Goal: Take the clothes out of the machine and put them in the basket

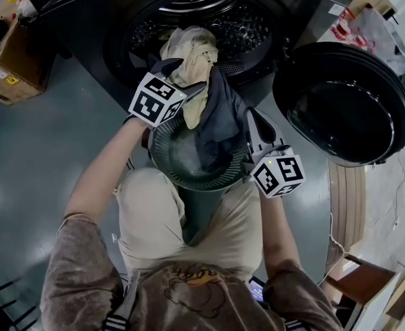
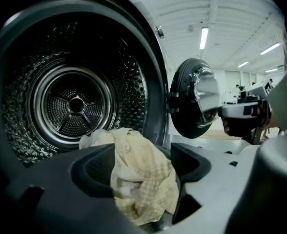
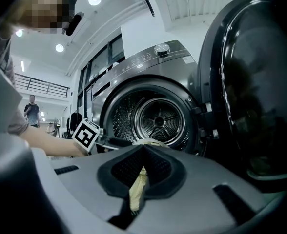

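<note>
Left gripper (image 2: 143,161): jaws stood wide apart, cream cloth (image 2: 141,189) loose between them
Right gripper (image 3: 142,172): jaws together, pinching a strip of cream cloth
Cream cloth: bunched at the machine (image 1: 251,29) mouth, above the basket (image 1: 168,158)
Dark garment (image 1: 222,116): draped over the basket rim
Door (image 1: 347,109): stood open

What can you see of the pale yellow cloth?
The pale yellow cloth is soft, crumpled, faintly checked fabric, bunched at the lip of the open drum and hanging toward the basket. It sits between the spread jaws of the left hand-held gripper; the right hand-held gripper is shut on a thin fold. A dark garment touches it.
</note>
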The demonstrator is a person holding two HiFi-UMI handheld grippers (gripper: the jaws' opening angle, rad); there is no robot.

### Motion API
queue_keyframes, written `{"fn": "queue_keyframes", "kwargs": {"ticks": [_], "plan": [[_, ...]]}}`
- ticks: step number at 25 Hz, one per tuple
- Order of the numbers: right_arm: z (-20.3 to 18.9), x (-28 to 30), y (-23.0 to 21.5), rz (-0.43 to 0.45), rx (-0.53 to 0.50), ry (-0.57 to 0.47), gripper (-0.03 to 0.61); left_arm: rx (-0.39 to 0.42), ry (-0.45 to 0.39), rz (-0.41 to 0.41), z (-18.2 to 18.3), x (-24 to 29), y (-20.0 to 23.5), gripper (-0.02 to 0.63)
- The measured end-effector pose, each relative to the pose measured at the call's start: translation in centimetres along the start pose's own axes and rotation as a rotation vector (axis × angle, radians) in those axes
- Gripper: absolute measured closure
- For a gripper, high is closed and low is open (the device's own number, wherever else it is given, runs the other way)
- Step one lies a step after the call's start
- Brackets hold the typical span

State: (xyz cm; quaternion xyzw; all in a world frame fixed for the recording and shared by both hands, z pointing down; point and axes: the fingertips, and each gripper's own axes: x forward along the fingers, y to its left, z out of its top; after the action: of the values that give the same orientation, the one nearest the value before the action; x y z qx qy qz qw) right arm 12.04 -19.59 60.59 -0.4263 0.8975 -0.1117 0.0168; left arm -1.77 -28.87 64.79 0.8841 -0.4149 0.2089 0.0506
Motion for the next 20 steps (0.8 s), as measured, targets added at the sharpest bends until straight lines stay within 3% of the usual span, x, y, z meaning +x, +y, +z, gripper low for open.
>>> {"fn": "queue_keyframes", "kwargs": {"ticks": [8, 11, 16, 18, 20], "plan": [[-0.2, 0.2, 0.1, -0.007, -0.002, 0.009, 0.581, 0.004, 0.074, 0.044, -2.5, 1.8, 1.1, 0.246], [-0.3, 0.3, 0.1, -0.01, -0.006, 0.013, 0.581, 0.004, 0.083, 0.048, -3.0, 2.2, 1.1, 0.273], [-0.3, 0.4, 0.0, -0.014, -0.009, 0.015, 0.581, 0.004, 0.088, 0.068, -3.2, 2.2, 1.6, 0.43], [-0.4, 0.4, 0.0, -0.015, -0.01, 0.018, 0.581, -0.007, 0.091, 0.083, -3.2, 2.2, 2.1, 0.529], [-0.5, 0.5, 0.1, -0.014, -0.012, 0.02, 0.581, -0.02, 0.09, 0.083, -3.1, 2.1, 2.4, 0.562]]}}
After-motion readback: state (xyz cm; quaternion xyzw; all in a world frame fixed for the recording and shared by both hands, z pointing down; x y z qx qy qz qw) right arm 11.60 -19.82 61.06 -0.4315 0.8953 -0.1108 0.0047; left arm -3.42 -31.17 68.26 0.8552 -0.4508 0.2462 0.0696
